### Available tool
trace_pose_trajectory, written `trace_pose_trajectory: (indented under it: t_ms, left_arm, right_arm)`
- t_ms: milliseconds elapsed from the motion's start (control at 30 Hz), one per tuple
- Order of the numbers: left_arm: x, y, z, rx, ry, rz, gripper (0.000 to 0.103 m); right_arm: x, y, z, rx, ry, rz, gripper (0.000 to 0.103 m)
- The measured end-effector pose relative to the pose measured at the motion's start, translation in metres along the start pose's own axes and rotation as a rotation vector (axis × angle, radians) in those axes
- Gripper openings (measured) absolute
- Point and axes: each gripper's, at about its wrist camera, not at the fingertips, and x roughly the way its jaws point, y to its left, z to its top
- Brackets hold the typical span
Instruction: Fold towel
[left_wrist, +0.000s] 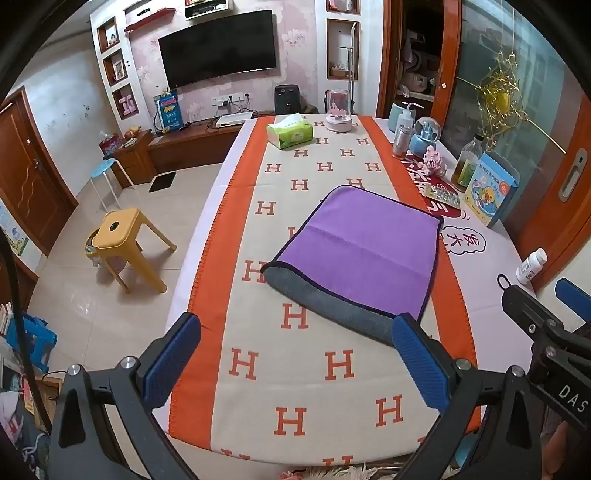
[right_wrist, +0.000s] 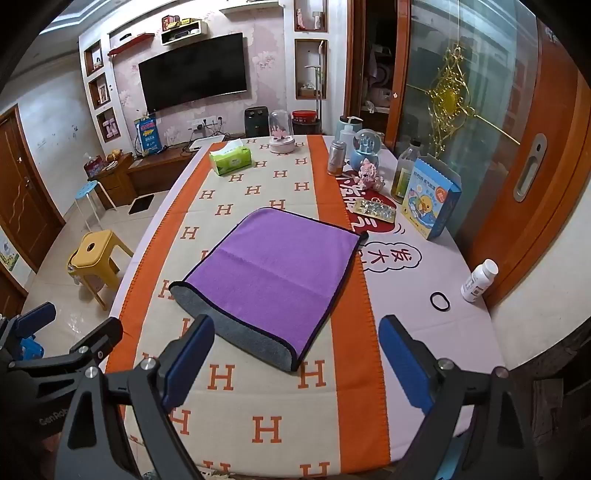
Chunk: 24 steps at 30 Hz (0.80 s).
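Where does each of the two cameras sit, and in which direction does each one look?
Left wrist: sits on the left gripper, looks forward along its open fingers over the table to the purple towel; the right gripper shows at the right edge.
Right wrist: sits on the right gripper, fingers open, same direction, towel ahead; the left gripper shows at the left edge.
Shared: towel, green tissue box, television.

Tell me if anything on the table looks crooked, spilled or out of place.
Nothing is spilled or damaged. The purple towel lies askew to the H-patterned runner, and its fold is uneven: a grey underside strip sticks out along the near edge. A white pill bottle lies tipped by a loose black hair tie.
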Motion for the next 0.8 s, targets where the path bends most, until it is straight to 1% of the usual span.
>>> trace_pose_trajectory:
  t_ms: [500, 533, 800]
  left_arm:
    - [-0.0001, 0.0001, 0.0000, -0.001, -0.002, -0.004, 0.102]
    - [-0.0002, 0.0002, 0.0000, -0.002, -0.003, -0.004, 0.102]
    - [-0.0002, 0.0002, 0.0000, -0.002, -0.004, -0.005, 0.102]
  right_arm:
    - [-0.0002, -0.0003, 0.0011, 0.005, 0.011, 0.012, 0.091]
    - [0.0072, 0.0035, -0.0038, 0.005, 0.012, 0.013, 0.091]
    - [0.0068, 0.0033, -0.0026, 0.009, 0.016, 0.016, 0.091]
